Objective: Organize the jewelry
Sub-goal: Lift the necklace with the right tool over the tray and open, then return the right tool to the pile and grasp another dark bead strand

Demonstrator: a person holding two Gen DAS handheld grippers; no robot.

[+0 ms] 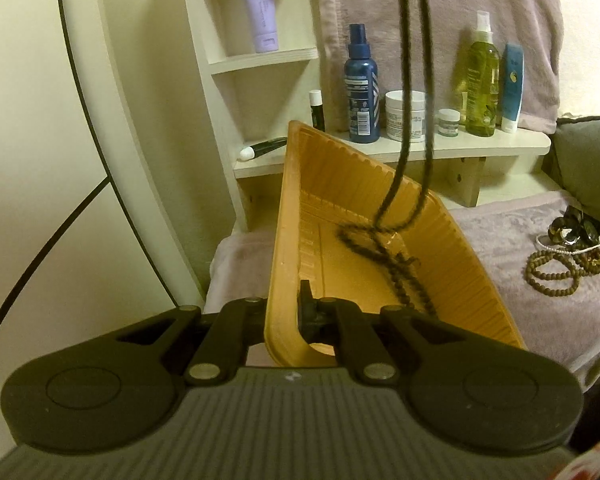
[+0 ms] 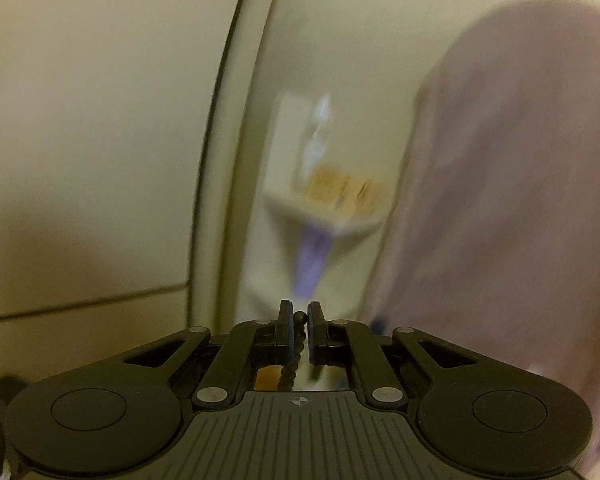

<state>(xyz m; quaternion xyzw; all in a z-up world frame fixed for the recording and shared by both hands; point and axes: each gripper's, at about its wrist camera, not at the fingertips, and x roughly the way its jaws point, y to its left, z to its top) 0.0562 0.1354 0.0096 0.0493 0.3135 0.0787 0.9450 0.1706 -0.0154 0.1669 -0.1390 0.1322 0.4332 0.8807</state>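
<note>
My left gripper (image 1: 286, 312) is shut on the near wall of an orange plastic tray (image 1: 340, 208) and holds it tilted. A dark beaded necklace (image 1: 396, 256) hangs down from above, and its lower end lies coiled inside the tray. My right gripper (image 2: 299, 316) is shut on the top of that dark beaded necklace (image 2: 296, 340); beads show between the fingers. It is raised and faces a cream wall. More jewelry (image 1: 566, 256), brown bead strands, a pearl strand and a dark chunky piece, lies on the lilac cloth to the right.
A cream shelf (image 1: 440, 146) behind the tray carries a blue spray bottle (image 1: 362, 92), a white jar (image 1: 406, 116), a yellow-green bottle (image 1: 480, 80) and a blue tube (image 1: 512, 88). A lilac tube (image 1: 260, 12) stands in the upper cubby. A grey cushion (image 1: 588, 164) is right.
</note>
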